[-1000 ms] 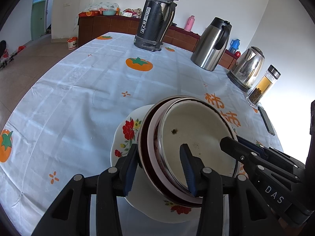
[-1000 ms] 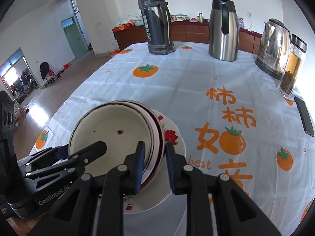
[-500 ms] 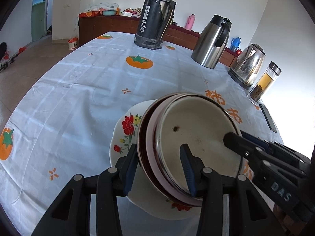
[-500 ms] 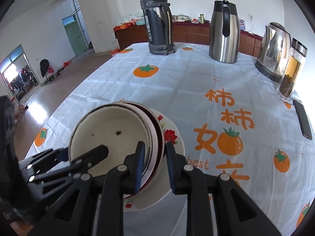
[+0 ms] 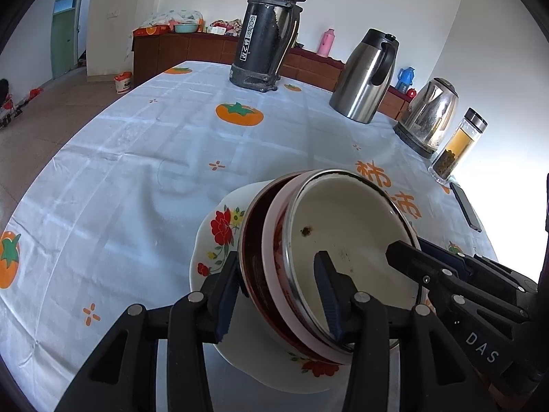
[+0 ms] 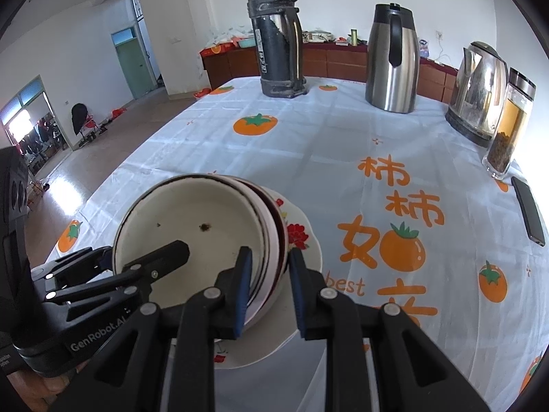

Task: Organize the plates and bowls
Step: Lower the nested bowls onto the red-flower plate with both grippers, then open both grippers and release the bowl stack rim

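A nested stack of bowls (image 5: 346,257) — a cream enamel bowl with a dark rim innermost, a pale pink-rimmed bowl around it and a dark maroon bowl outermost — is seated on a white scalloped ceramic plate with red flower prints (image 5: 219,240), over the near part of the bench, which is covered with a white persimmon-print cloth (image 5: 137,171). The stack is gripped from two sides, evidently so that all the pieces can be carried as one load without the bowls sliding apart. The left tool (image 5: 278,292) is closed about halfway, one blue pad inside the cream bowl and the other against the outside of the maroon bowl, so that three rims are pinched together. The right tool (image 6: 269,279) is set narrower, one pad inside the cream bowl and the other outside the nest; whether its outer pad actually presses on the bowls cannot be told for certain, though a grip is judged likely. The stack appears tilted, which suggests a lift or a set-down in progress. A worn black vacuum flask (image 5: 267,31), a steel carafe (image 5: 367,79), a steel electric kettle (image 5: 429,116), a glass tea bottle (image 5: 456,147) and a dark phone (image 5: 466,209) stand well apart along the far and right edges, leaving room for the load.
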`<state>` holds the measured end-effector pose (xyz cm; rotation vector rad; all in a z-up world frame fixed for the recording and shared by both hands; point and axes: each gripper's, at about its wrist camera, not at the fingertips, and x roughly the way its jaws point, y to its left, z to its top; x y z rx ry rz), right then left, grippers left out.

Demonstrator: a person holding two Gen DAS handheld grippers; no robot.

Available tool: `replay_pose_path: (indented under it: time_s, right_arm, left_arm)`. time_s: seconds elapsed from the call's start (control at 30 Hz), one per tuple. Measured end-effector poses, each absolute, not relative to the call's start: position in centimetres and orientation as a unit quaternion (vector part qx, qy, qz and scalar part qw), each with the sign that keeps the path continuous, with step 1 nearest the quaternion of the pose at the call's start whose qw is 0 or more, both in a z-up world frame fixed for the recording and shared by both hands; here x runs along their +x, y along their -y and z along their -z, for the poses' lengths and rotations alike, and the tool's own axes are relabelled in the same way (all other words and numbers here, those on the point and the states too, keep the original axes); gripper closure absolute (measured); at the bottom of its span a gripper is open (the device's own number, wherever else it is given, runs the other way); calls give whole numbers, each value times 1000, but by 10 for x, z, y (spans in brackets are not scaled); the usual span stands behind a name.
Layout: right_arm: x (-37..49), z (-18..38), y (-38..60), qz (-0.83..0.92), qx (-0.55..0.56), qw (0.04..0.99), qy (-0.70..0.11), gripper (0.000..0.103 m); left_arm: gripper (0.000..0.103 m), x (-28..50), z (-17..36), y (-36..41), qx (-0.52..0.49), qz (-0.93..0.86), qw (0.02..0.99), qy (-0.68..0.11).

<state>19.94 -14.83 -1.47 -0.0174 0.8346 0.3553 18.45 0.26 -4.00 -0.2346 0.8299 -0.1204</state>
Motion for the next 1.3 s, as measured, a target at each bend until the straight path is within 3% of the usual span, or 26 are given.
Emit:
replay_pose_path:
  time_s: [0.57, 0.67, 0.83, 0.9, 1.07, 1.3]
  right_arm:
    - [192, 14, 147, -171, -27, 914, -368, 79]
    - [188, 13, 148, -175, -26, 920, -349, 67]
    - [184, 12, 151, -171, -28, 928, -328, 63]
    - [179, 8, 155, -164, -27, 939, -302, 52]
    - [168, 2, 165, -140, -29, 964, -224, 37]
    - [170, 9, 175, -119, -24, 974, -193, 32]
  left_arm:
    - [55, 179, 36, 3, -77, 50, 923, -374]
    - [50, 177, 34, 5, -68, 53, 928, -361]
    - [42, 173, 29, 4, -59, 43, 939, -336]
    - [40, 171, 25, 4, -54, 43, 946, -316]
    - [34, 165, 18, 8, -34, 42, 963, -262]
    - [31, 161, 21, 15, -15, 43, 974, -224]
